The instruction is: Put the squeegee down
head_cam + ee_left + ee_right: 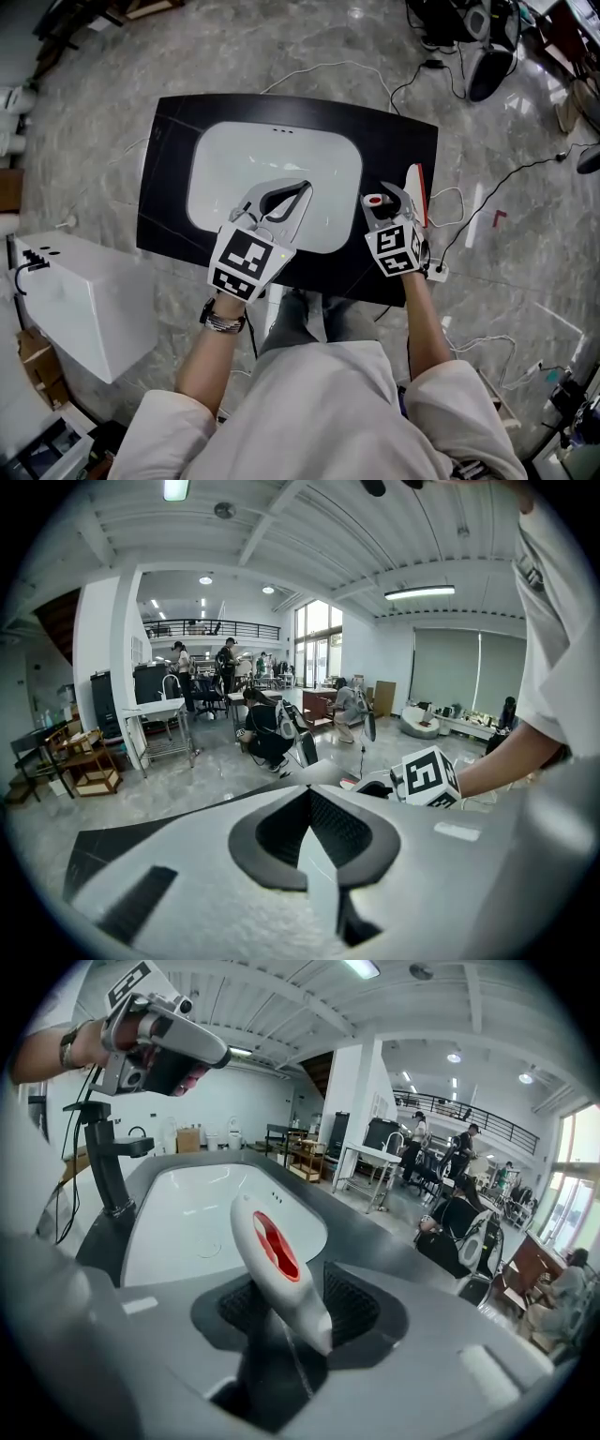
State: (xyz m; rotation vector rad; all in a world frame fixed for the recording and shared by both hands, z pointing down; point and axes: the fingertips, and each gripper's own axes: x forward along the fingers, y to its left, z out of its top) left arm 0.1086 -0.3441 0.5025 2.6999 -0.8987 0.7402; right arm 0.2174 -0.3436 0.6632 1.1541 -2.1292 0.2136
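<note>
The squeegee [277,1251] has a white handle with a red inset. It points out over the black countertop [169,122] at the right of the white sink [216,150]. In the head view its red spot [373,200] and its blade [415,183] show just ahead of my right gripper [389,197]. In the right gripper view the handle lies between the parted jaws of that gripper [291,1312], with the pads standing wider than the handle. My left gripper [286,197] hovers over the sink's front rim, open and empty [314,832].
A black faucet [108,1166] stands at the sink's left in the right gripper view. A white box [84,300] sits on the floor at the left. Cables [506,178] run over the floor at the right. People and furniture fill the far room.
</note>
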